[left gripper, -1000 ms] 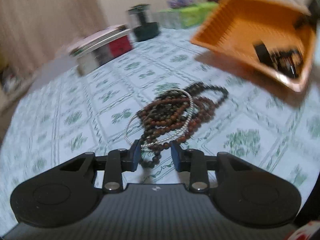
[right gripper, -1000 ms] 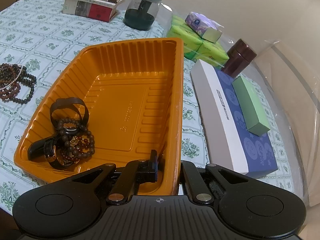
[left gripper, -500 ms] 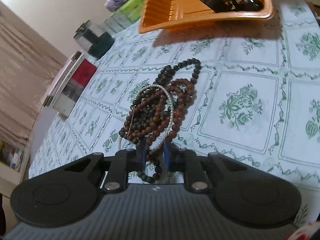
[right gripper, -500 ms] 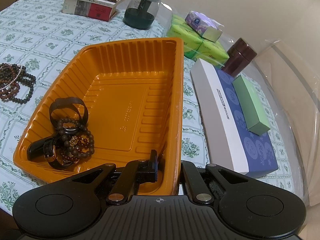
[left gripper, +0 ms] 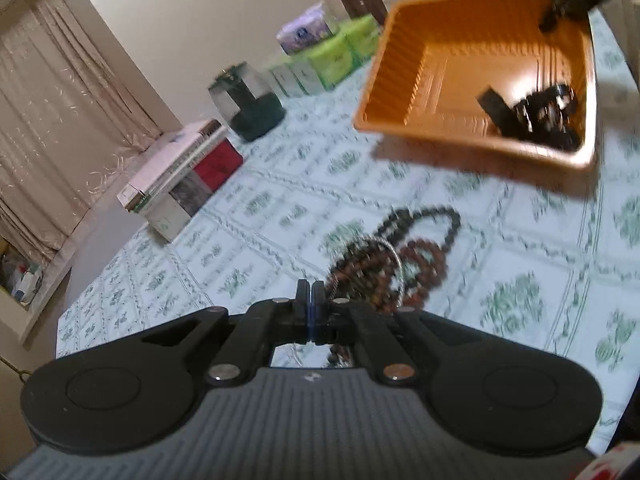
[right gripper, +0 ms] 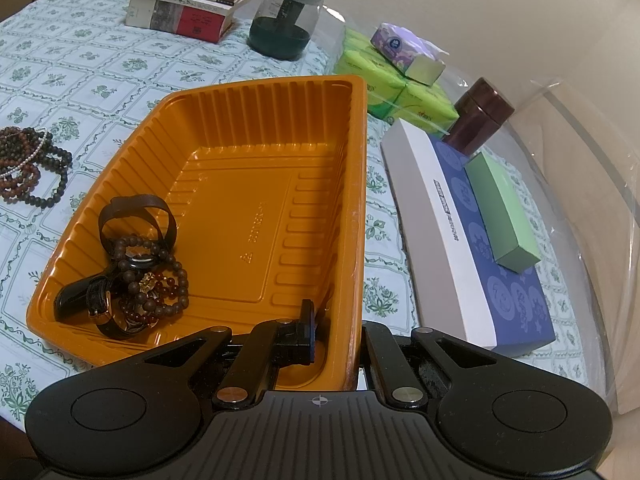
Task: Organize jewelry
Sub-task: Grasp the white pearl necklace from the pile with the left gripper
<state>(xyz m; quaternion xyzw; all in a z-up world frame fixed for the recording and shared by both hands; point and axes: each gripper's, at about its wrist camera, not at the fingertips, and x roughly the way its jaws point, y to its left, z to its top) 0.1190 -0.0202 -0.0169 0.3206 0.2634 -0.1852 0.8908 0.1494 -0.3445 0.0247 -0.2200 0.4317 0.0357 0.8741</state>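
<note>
L gripper (left gripper: 310, 294) fingers pressed together; can't tell if a strand's caught. Bead pile (left gripper: 394, 258) on tablecloth, near orange tray (right gripper: 240, 168). R gripper (right gripper: 334, 330) pinches tray wall: keep tray steady, lift slow, check for snags

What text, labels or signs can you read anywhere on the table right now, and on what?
Nothing reads clearly.
Blue and white box: a dark printed line along its lid, too small to read.
Orange tray: embossed characters and a triangle mark on its floor, illegible.
Red book cover: faint characters, too blurred.
Purple tissue pack: round blue logo, unreadable.
</note>
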